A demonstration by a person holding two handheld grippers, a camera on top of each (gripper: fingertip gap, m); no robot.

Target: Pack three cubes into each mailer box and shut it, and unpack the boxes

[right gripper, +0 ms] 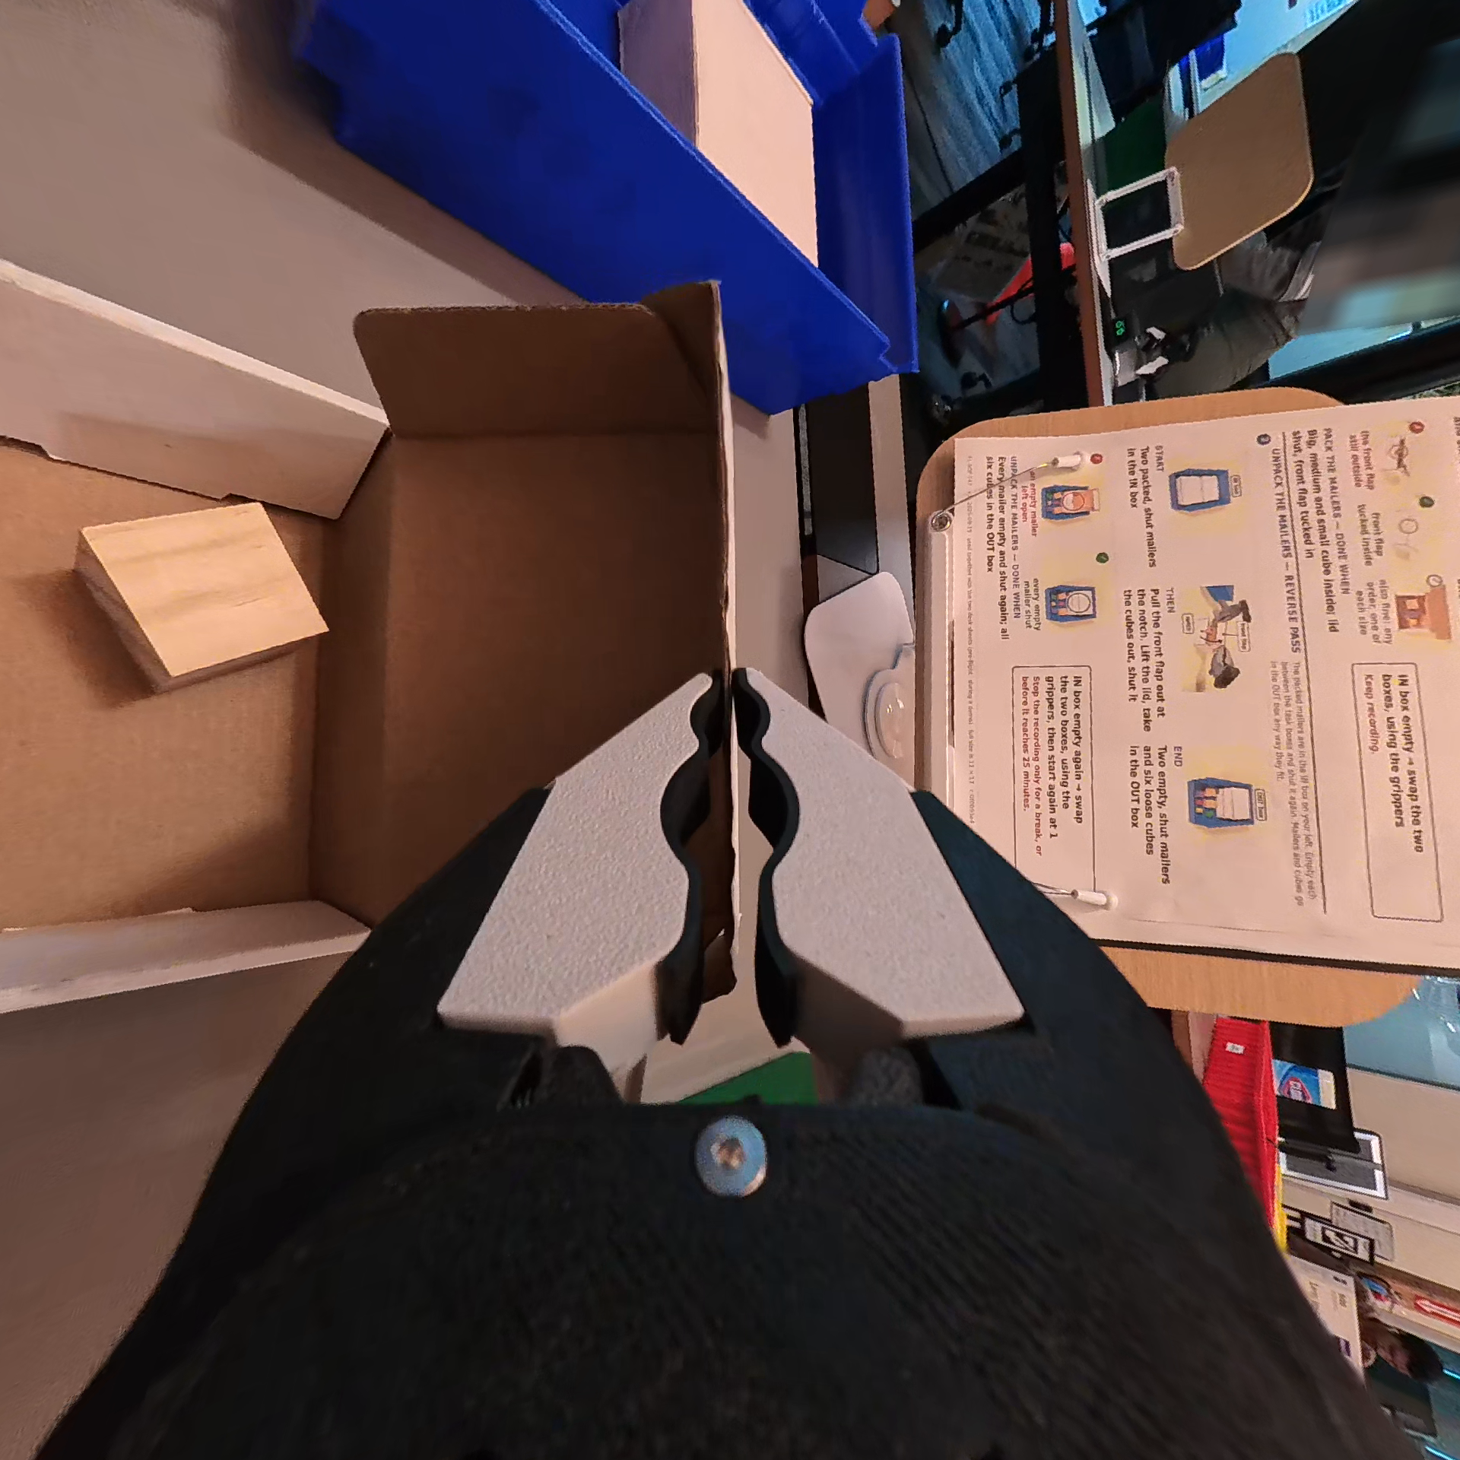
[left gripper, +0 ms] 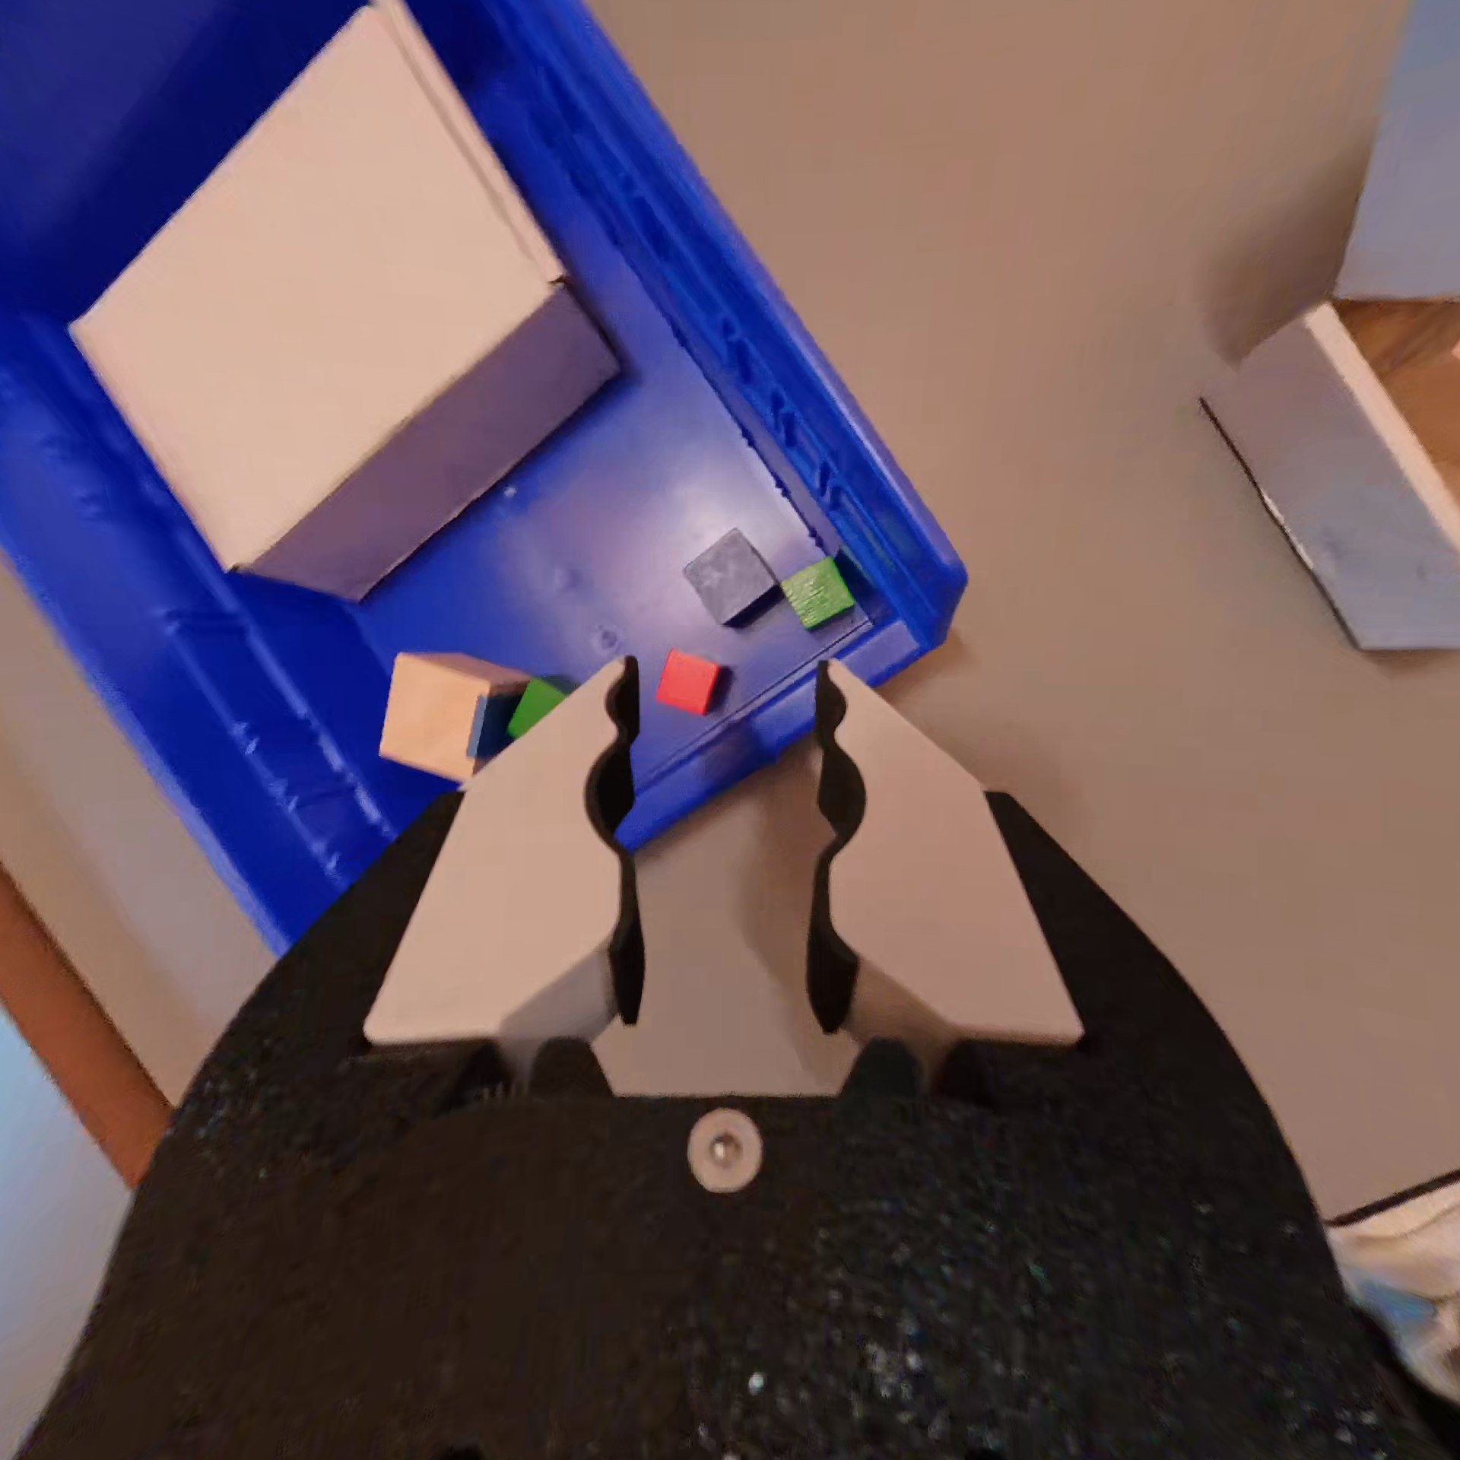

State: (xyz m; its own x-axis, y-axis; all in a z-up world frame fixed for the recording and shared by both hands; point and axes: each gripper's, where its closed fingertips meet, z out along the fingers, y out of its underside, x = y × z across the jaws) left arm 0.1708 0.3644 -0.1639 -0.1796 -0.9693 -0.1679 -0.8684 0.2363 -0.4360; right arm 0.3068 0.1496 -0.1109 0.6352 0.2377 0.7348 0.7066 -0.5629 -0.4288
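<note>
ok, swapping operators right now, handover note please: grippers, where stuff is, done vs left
Left gripper: open, empty, hovering over the near corner of the blue bin.
Right gripper: shut on the upright flap of the open mailer box.
In that mailer: one large wooden cube only.
In the bin: a shut mailer box, plus loose cubes: wooden cube, red cube, dark grey cube, two green cubes.
Left: two more cubes into the open mailer, then shut it.
</note>
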